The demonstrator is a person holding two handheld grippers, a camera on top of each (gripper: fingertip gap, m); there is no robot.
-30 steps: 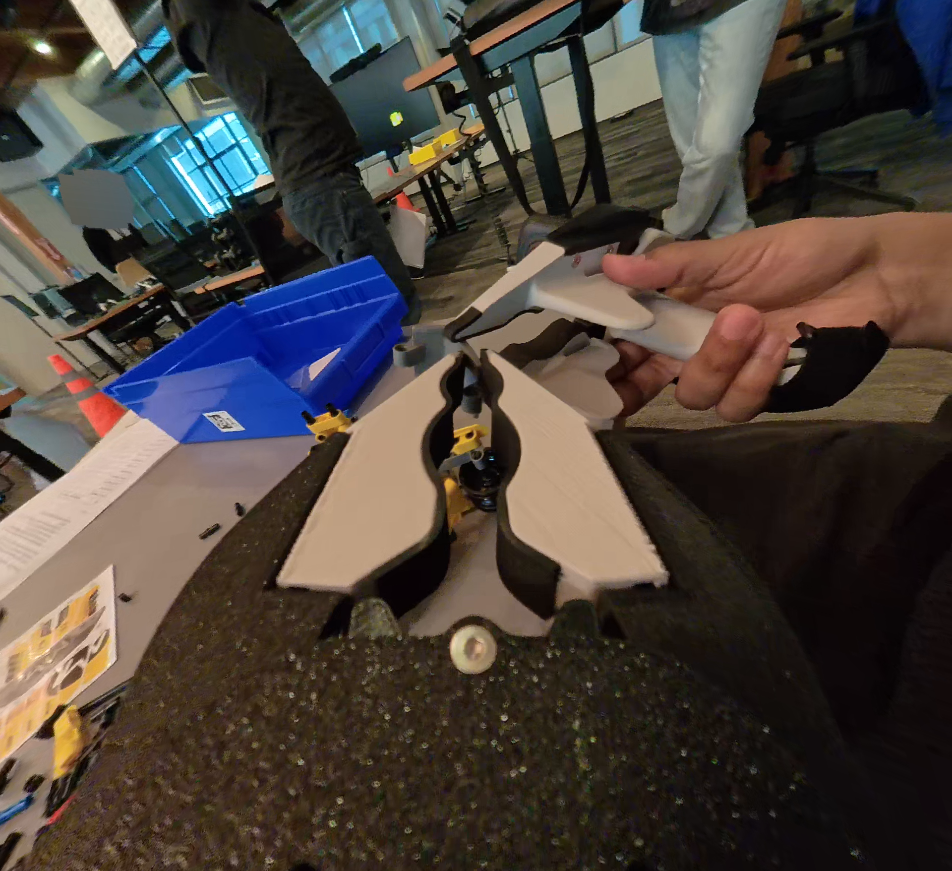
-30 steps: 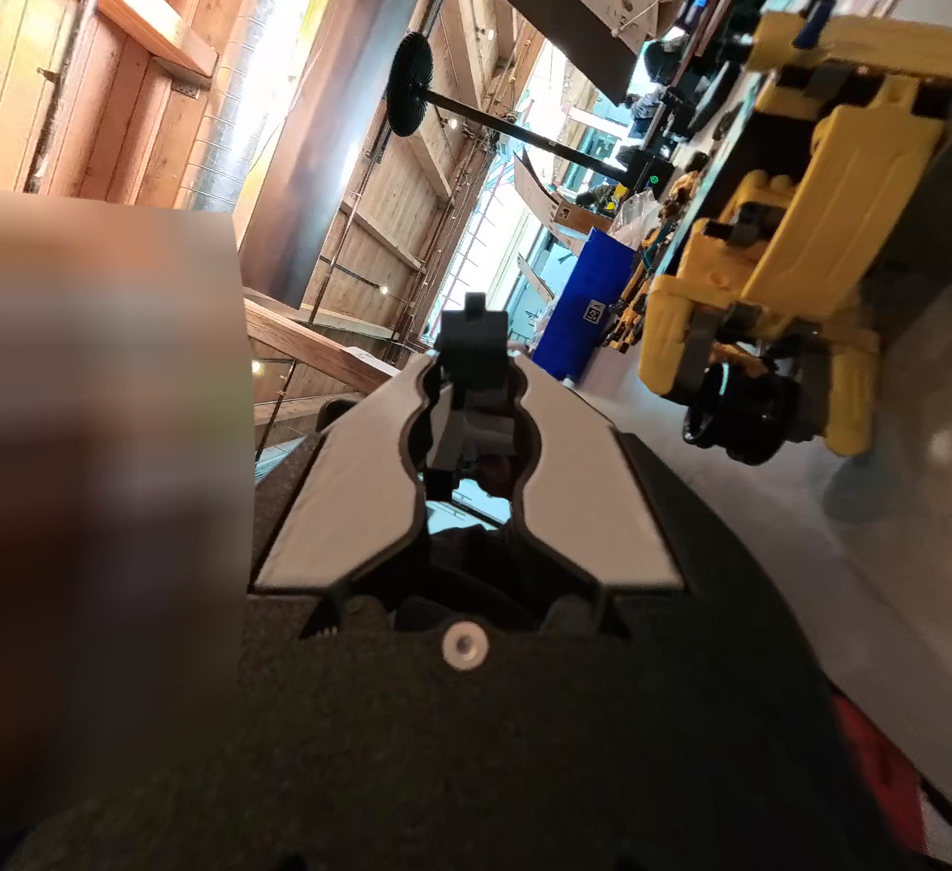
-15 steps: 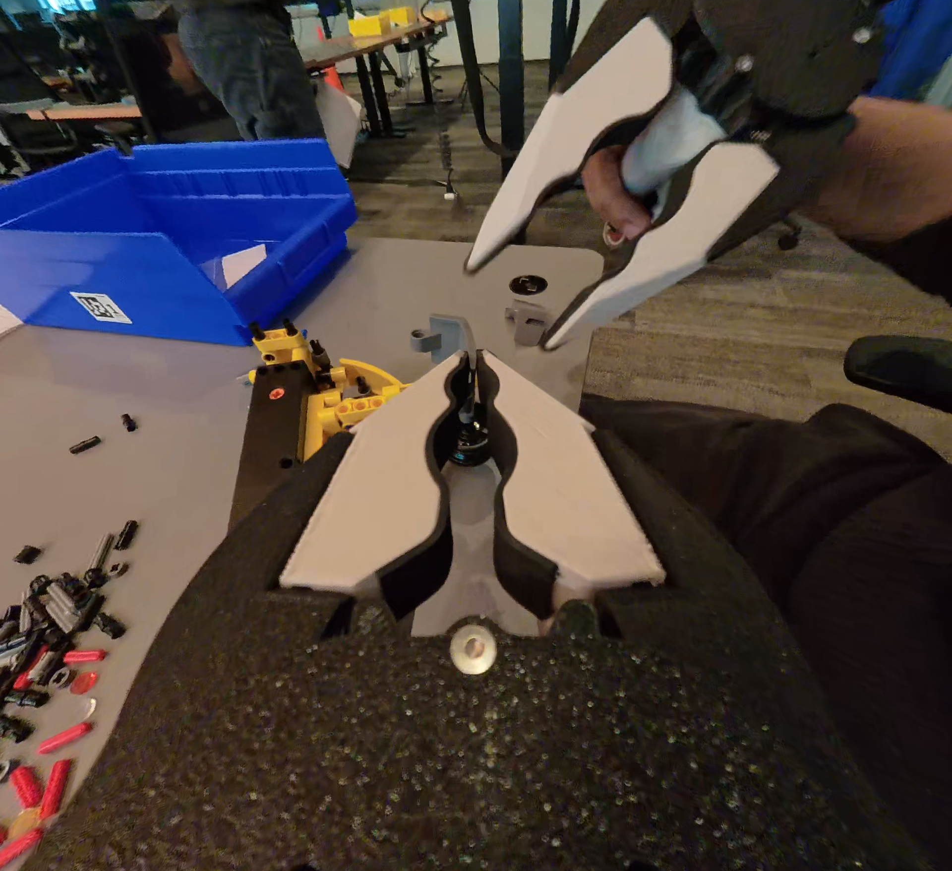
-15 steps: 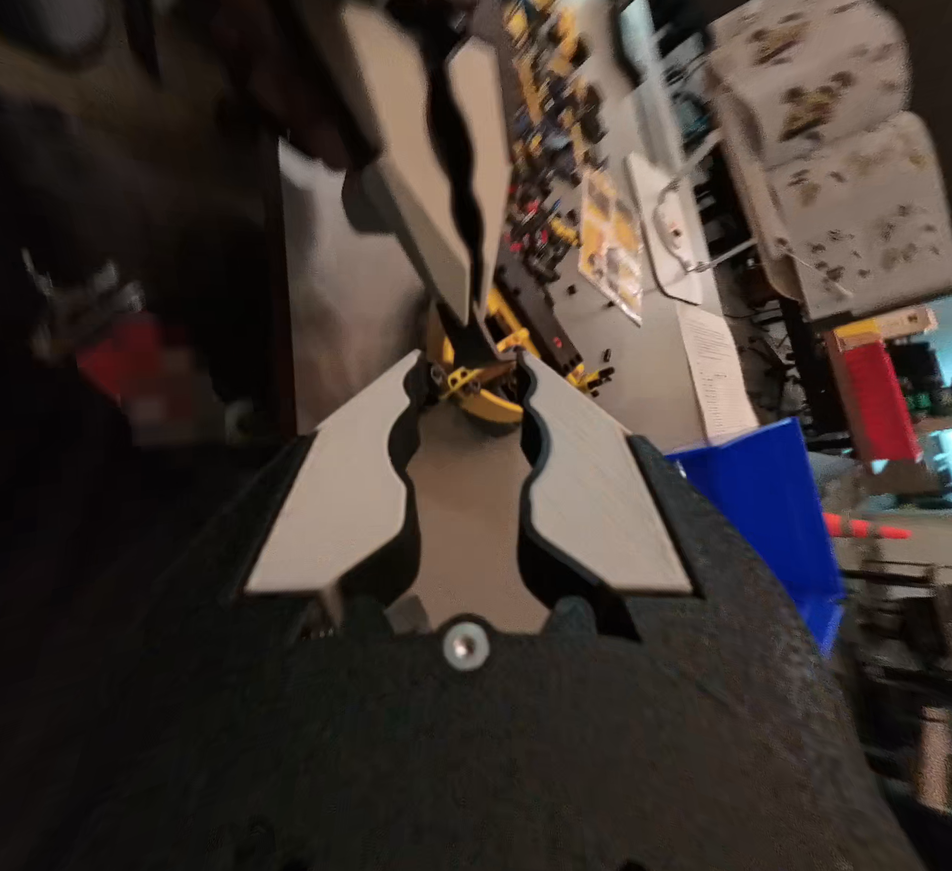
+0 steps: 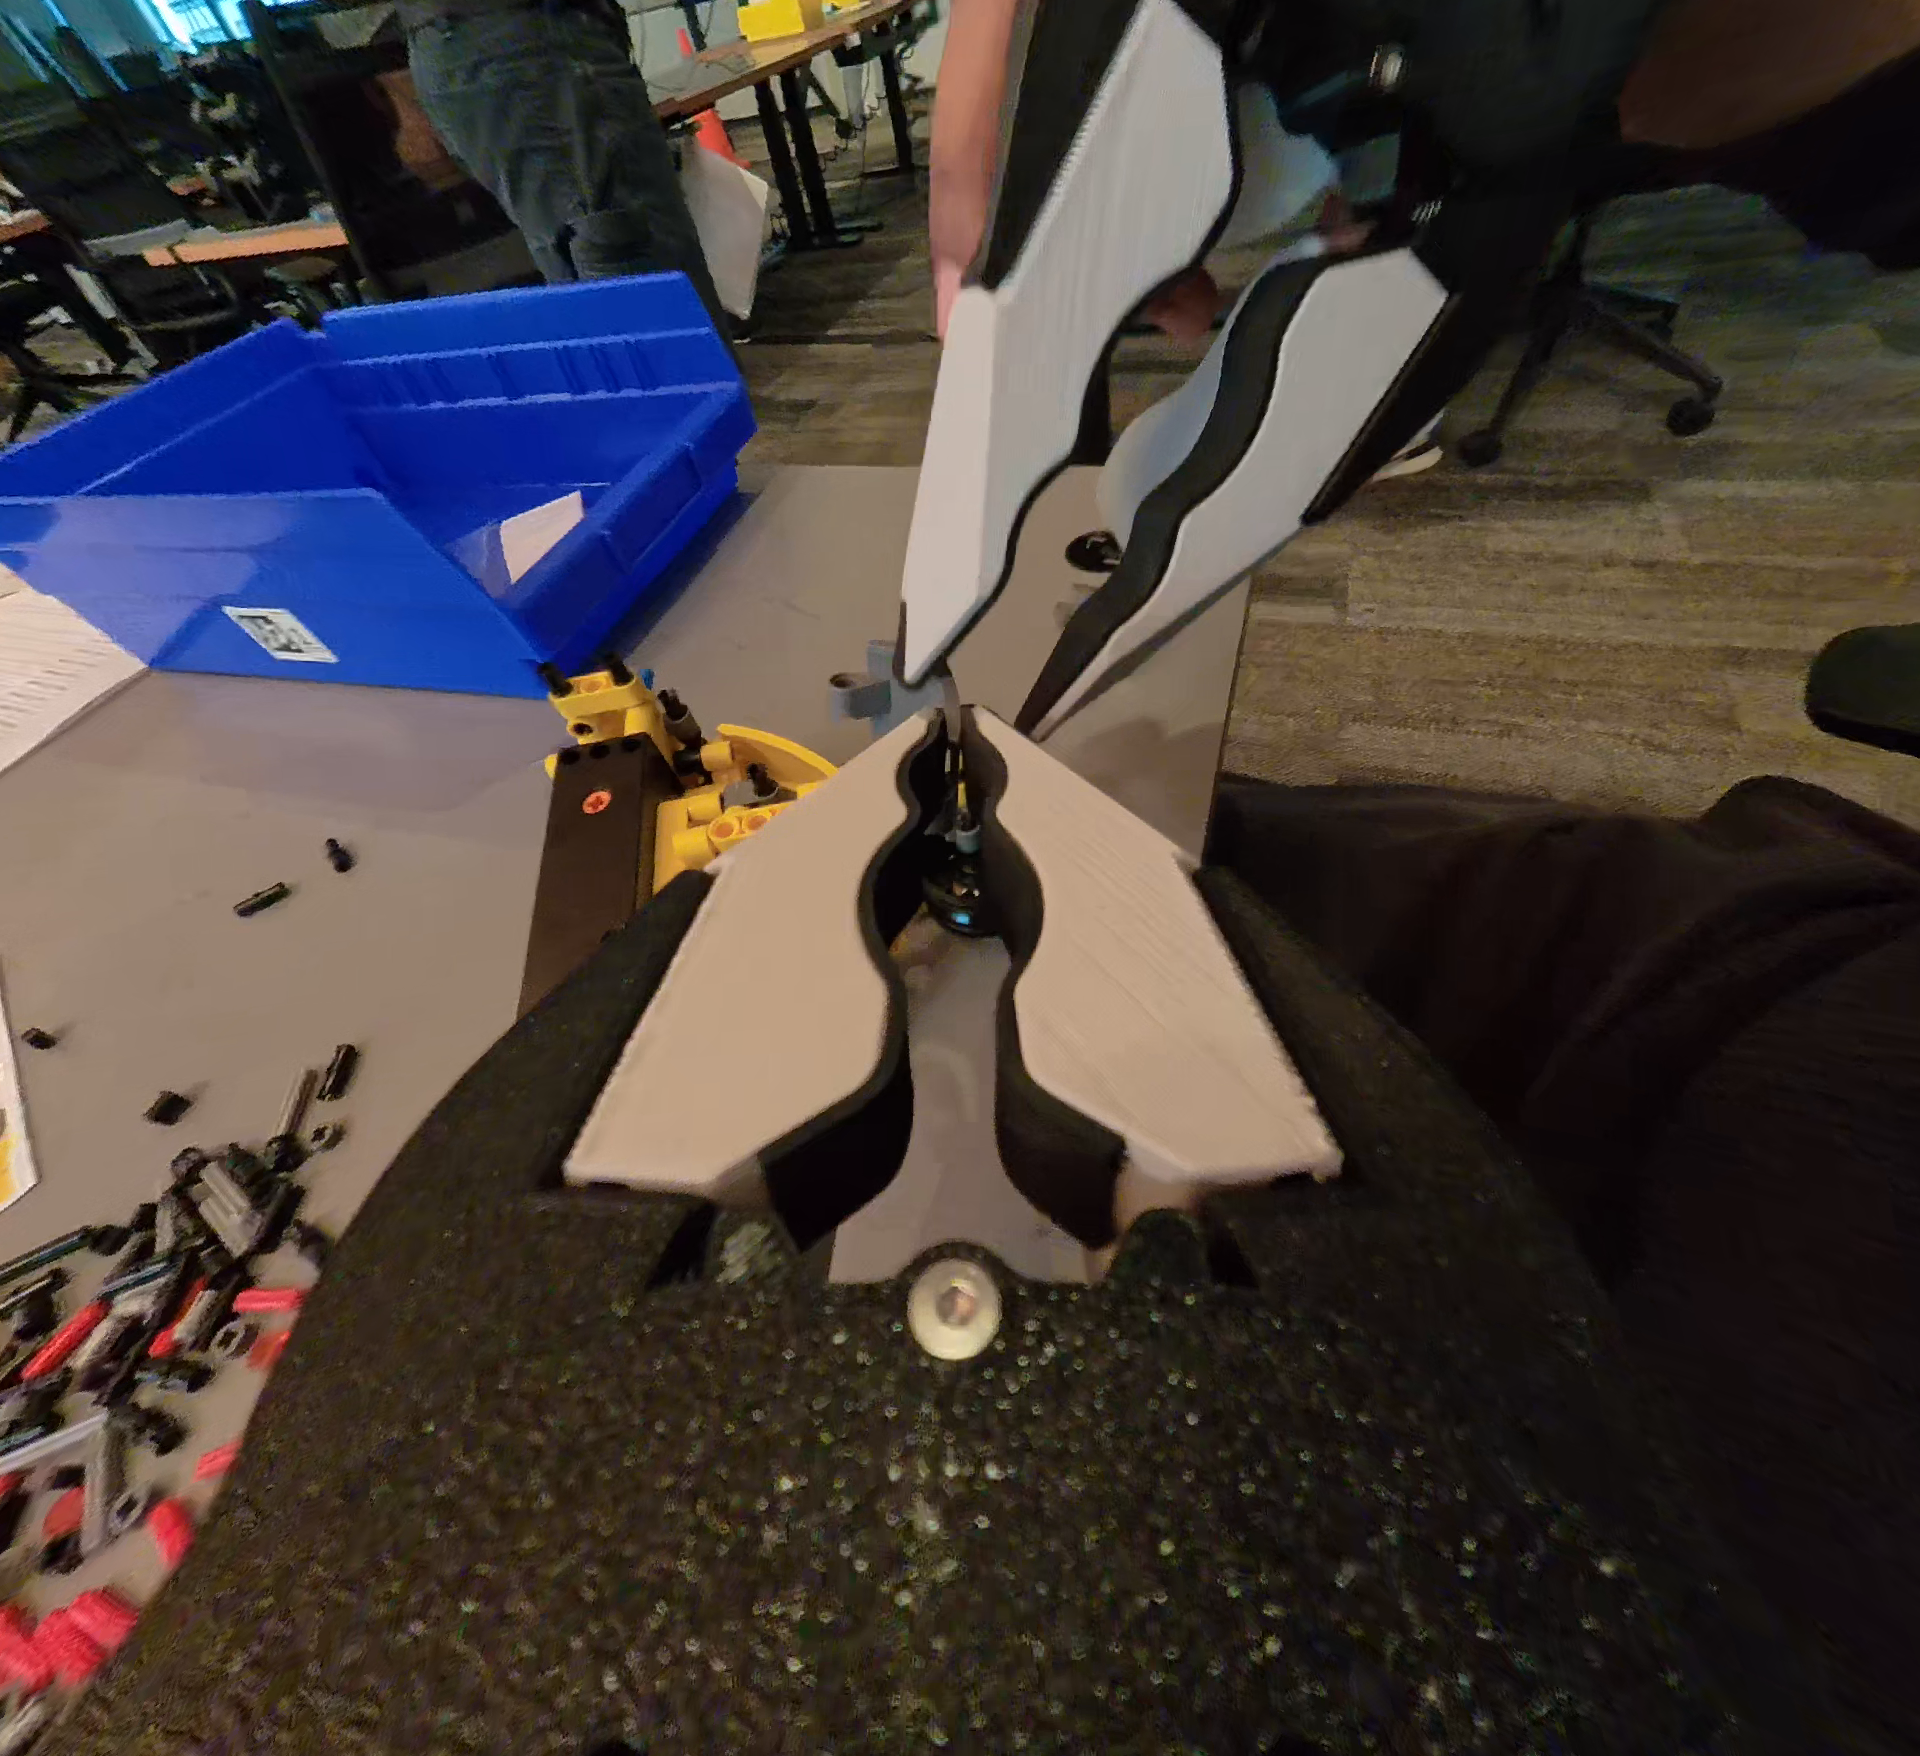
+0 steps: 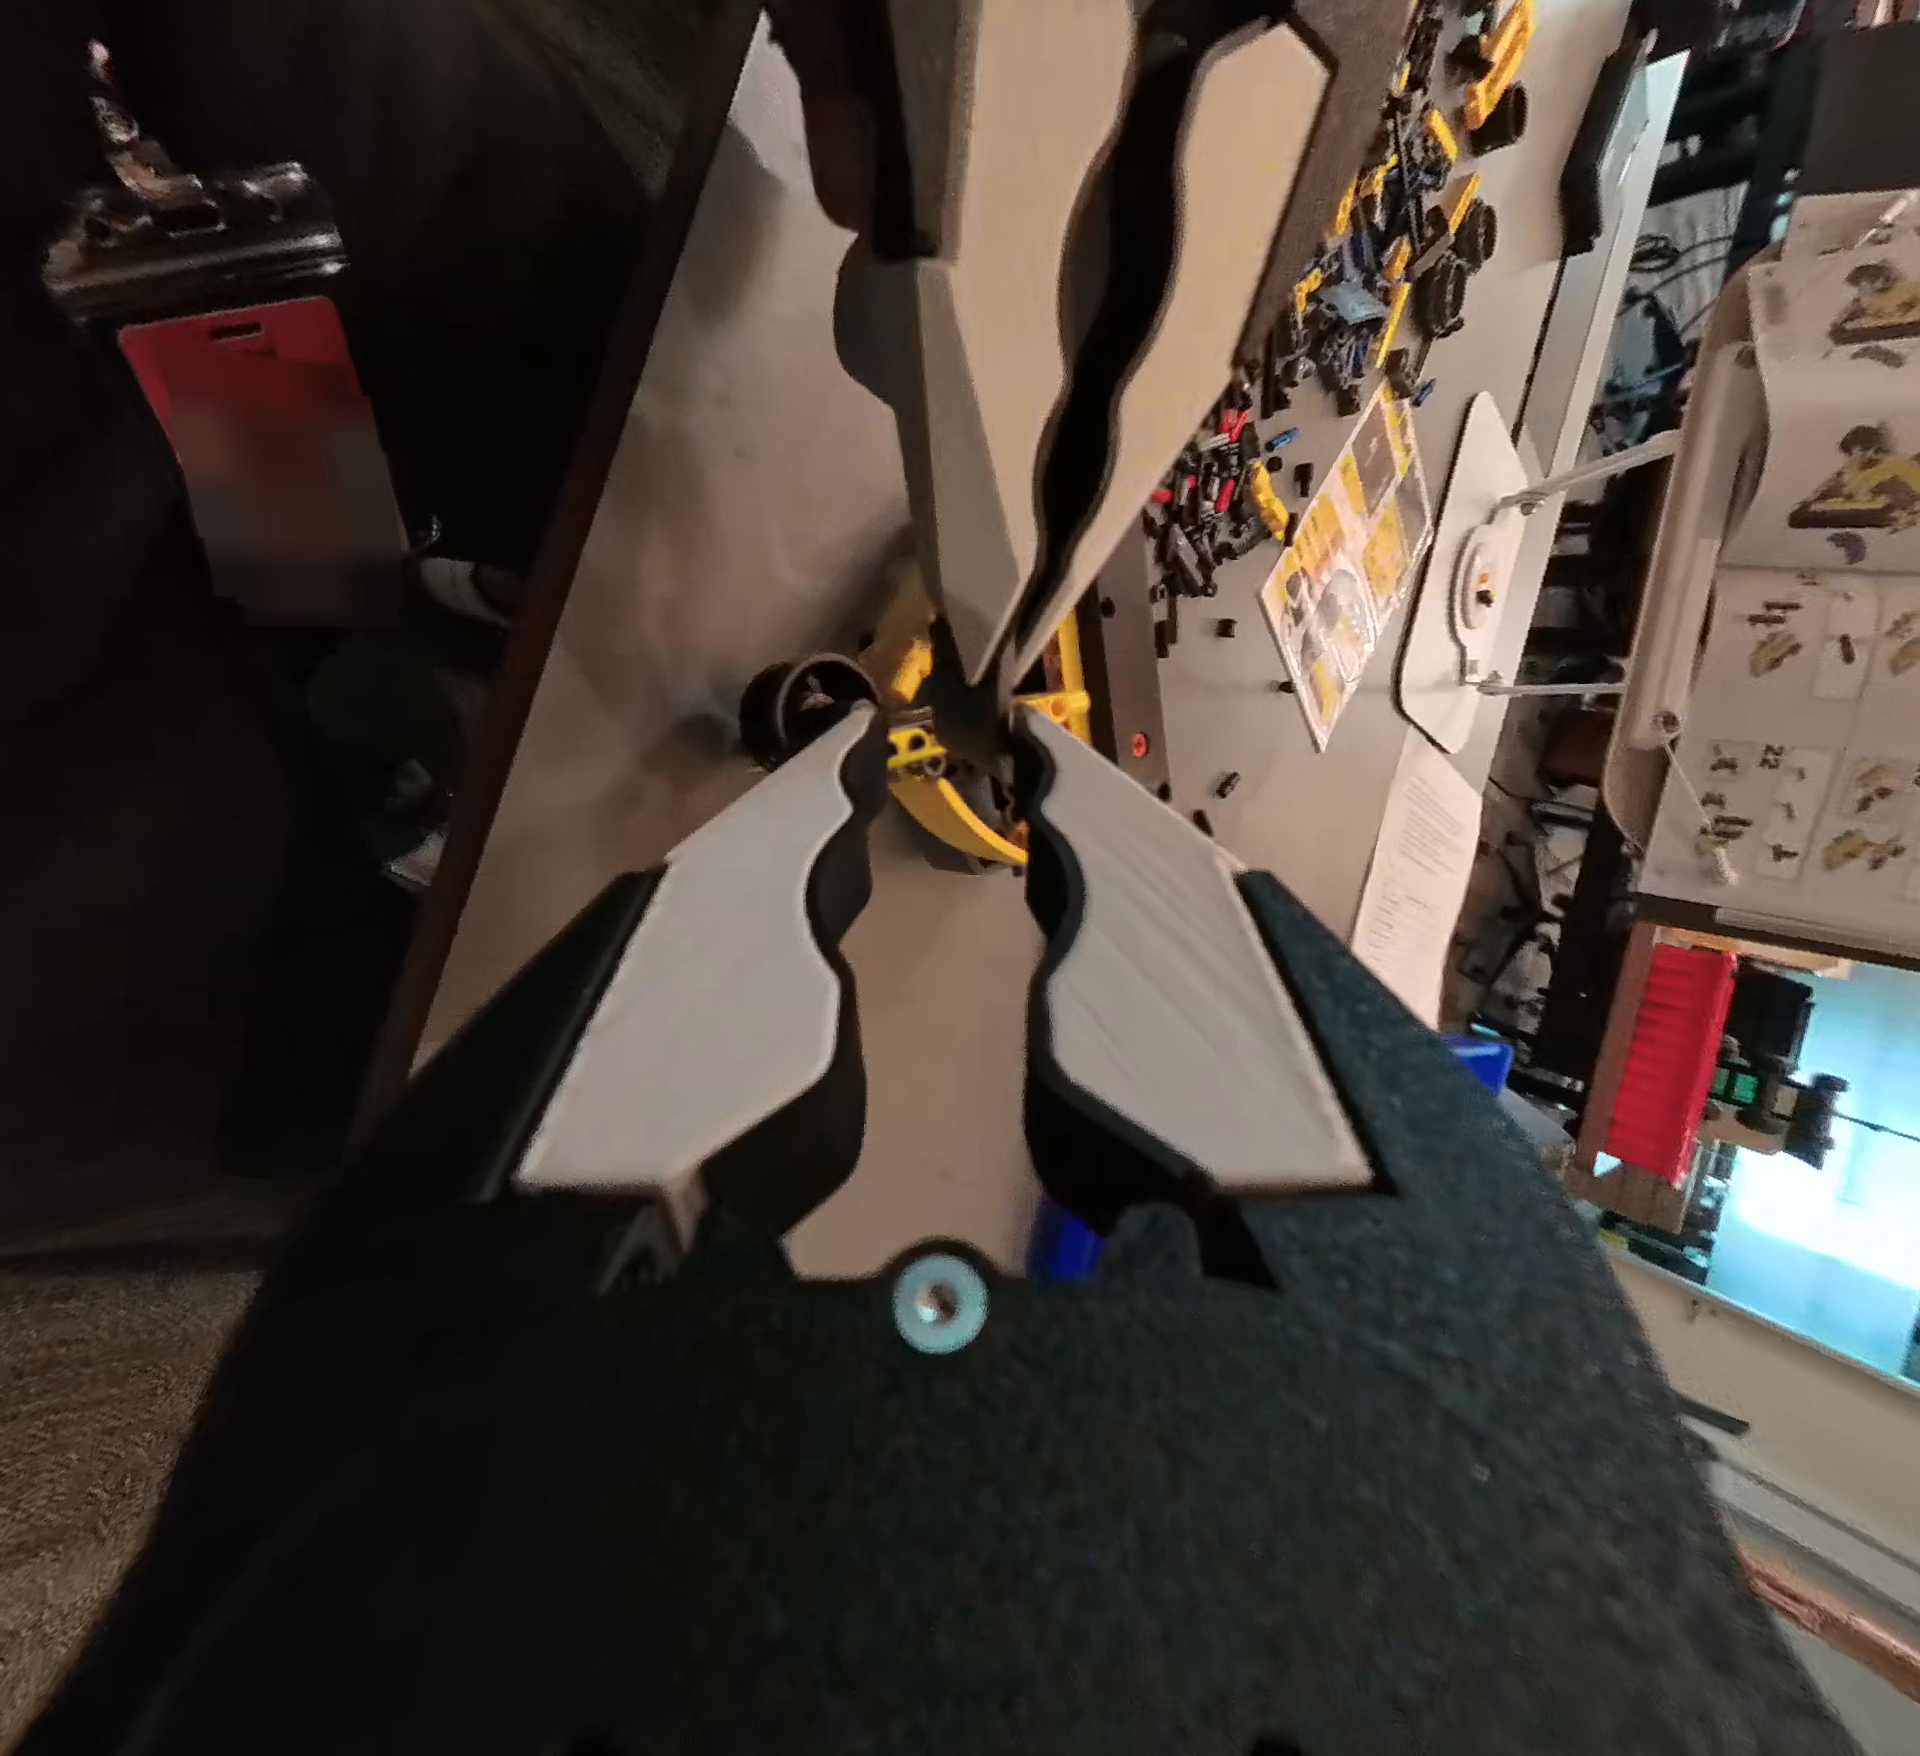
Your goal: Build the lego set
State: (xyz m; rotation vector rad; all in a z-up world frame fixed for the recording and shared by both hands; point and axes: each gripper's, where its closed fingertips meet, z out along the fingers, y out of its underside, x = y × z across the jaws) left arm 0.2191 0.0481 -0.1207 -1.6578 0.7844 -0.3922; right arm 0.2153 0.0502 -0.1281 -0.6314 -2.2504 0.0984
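A yellow and black toy vehicle model [image 5: 717,802] lies on the grey table [image 5: 312,771]. My left gripper [image 5: 954,727] is shut on a thin grey piece [image 5: 951,696] that sticks up from the model's near end, above a small black wheel [image 5: 961,906]. My right gripper [image 5: 977,693] comes down from the upper right, open and empty, with its tips on either side of that piece. In the right wrist view the right gripper [image 6: 945,724] straddles the yellow model [image 6: 951,823], and the left gripper [image 6: 987,667] pinches down from above. A black wheel [image 6: 800,698] sits beside them.
A blue bin [image 5: 416,480] stands at the back left. Loose black and red parts [image 5: 135,1291] lie at the front left, and a small grey part [image 5: 860,693] by the right gripper. The table edge [image 5: 1231,667] runs just right. Instruction sheets [image 6: 1340,563] lie farther along. A person [image 5: 540,96] stands behind. Only a small space, under 4 cm, lies between the two pairs of fingers.
The right gripper, shut on a dark piece and pointing away a second ago, has opened and swung down over the model. The left view has tilted down toward the table.
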